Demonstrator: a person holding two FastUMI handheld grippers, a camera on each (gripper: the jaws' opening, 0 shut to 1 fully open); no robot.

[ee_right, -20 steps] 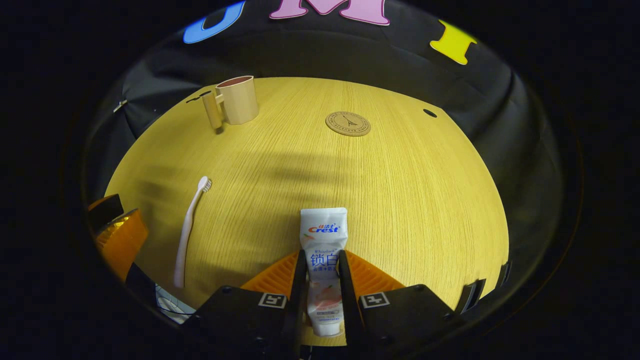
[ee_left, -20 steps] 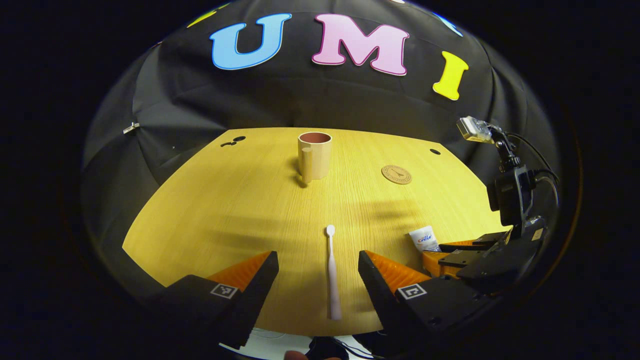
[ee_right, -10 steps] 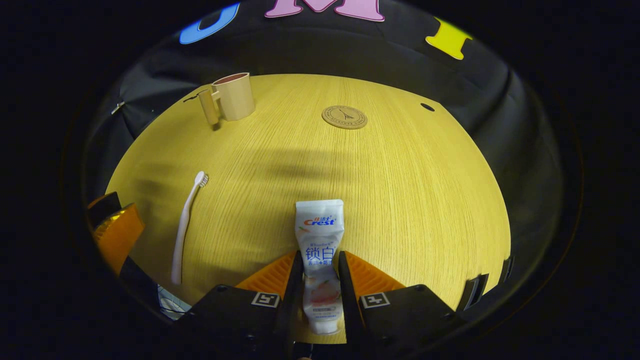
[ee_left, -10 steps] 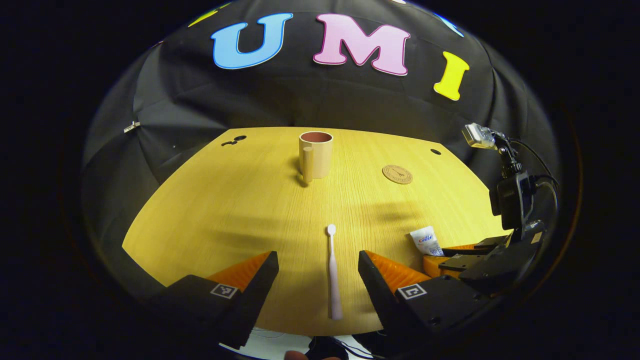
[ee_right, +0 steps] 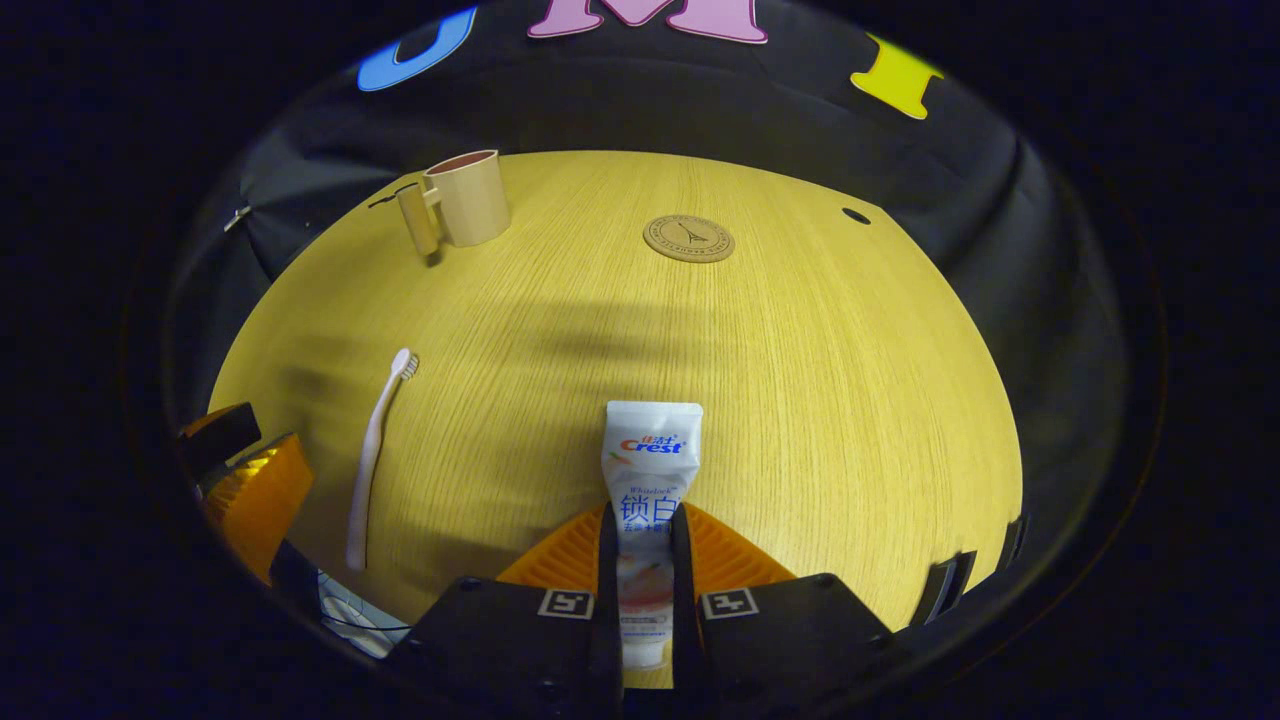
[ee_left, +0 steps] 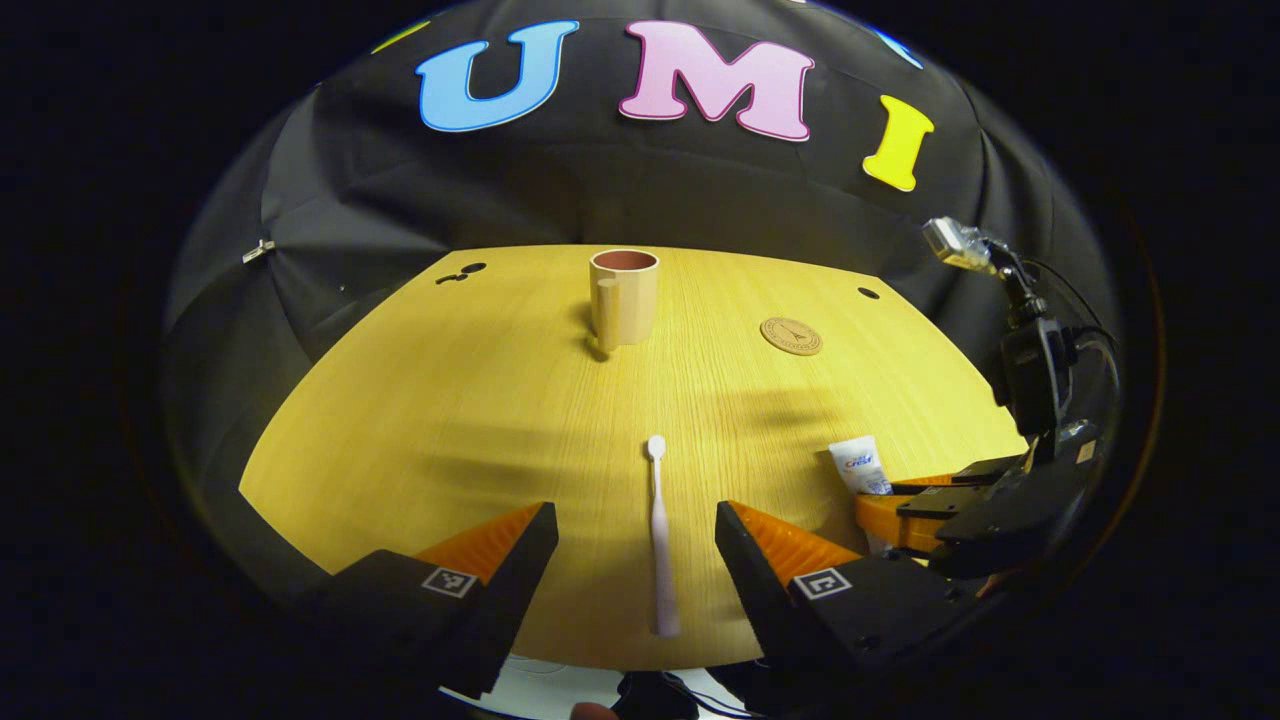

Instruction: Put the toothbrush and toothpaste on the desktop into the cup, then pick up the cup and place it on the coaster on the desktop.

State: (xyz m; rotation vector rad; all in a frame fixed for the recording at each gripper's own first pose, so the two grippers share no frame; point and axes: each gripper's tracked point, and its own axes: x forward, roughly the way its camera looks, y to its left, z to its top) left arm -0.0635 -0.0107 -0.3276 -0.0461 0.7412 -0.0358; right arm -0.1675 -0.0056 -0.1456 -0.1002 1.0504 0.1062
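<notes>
Right gripper (ee_right: 640, 560): fingers (ee_right: 607, 560) pressed on both sides of the toothpaste (ee_right: 648, 470), gripping its lower half. The tube points to 12 o'clock in the right gripper view, crimped end farthest out. Its print reads "Crest", with blue Chinese characters below.

Left gripper (ee_left: 630, 560): fingers (ee_left: 510, 560) spread wide, holding nothing. The toothbrush (ee_left: 658, 540) lies flat on the tabletop (ee_left: 420, 400) between them, touching neither, head toward 12 o'clock.

In the left gripper view the right gripper (ee_left: 900, 505) sits at 3 o'clock with the tube's end (ee_left: 859, 466) sticking out of it.

Cup (ee_left: 623, 309): upright at 12 o'clock in the left gripper view, far across the tabletop, handle facing the camera. Reddish inside; contents cannot be made out.

Coaster (ee_left: 791, 336): round, at 1 o'clock, well apart from the cup, bare. It carries a tower emblem ringed by lettering too small to read.
</notes>
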